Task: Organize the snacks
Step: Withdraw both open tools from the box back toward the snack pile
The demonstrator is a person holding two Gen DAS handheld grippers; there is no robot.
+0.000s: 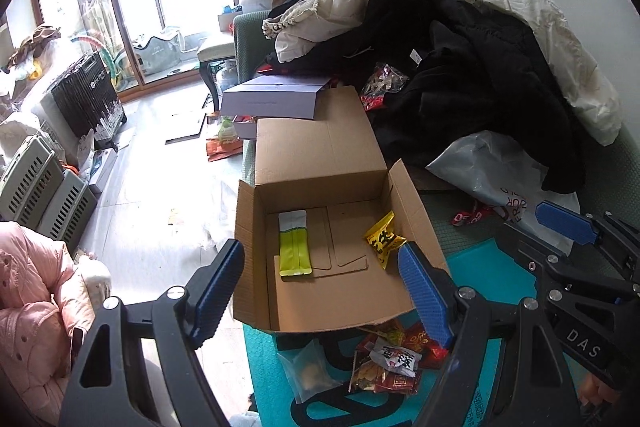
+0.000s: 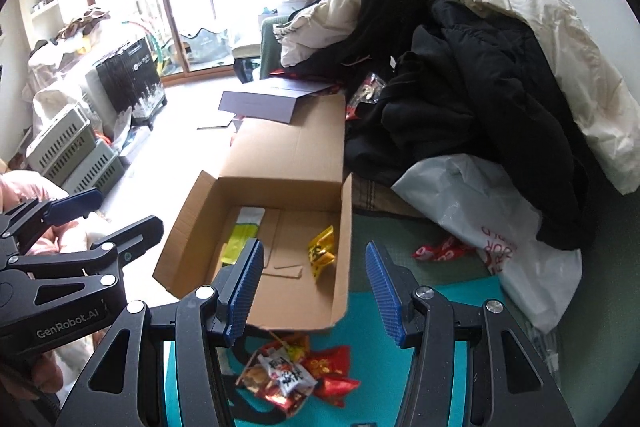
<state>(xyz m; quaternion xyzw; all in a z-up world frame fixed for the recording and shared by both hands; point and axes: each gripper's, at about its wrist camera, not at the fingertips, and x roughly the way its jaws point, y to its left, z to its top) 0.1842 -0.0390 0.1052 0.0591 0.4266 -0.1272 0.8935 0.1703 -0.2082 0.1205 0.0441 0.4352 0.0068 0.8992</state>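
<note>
I see the open brown cardboard box [image 1: 320, 211] mostly bare between a green-and-white sachet [image 1: 294, 243] and a yellow packet [image 1: 383, 237]. Its raised side flaps [image 2: 188, 223] hem in entry, and a dark clothes heap [image 2: 480, 87] crowds the right.

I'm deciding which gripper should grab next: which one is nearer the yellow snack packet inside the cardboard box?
Left, probably. The left gripper has one finger right beside the yellow snack packet; the right gripper hovers open nearer the box's front edge.
</note>
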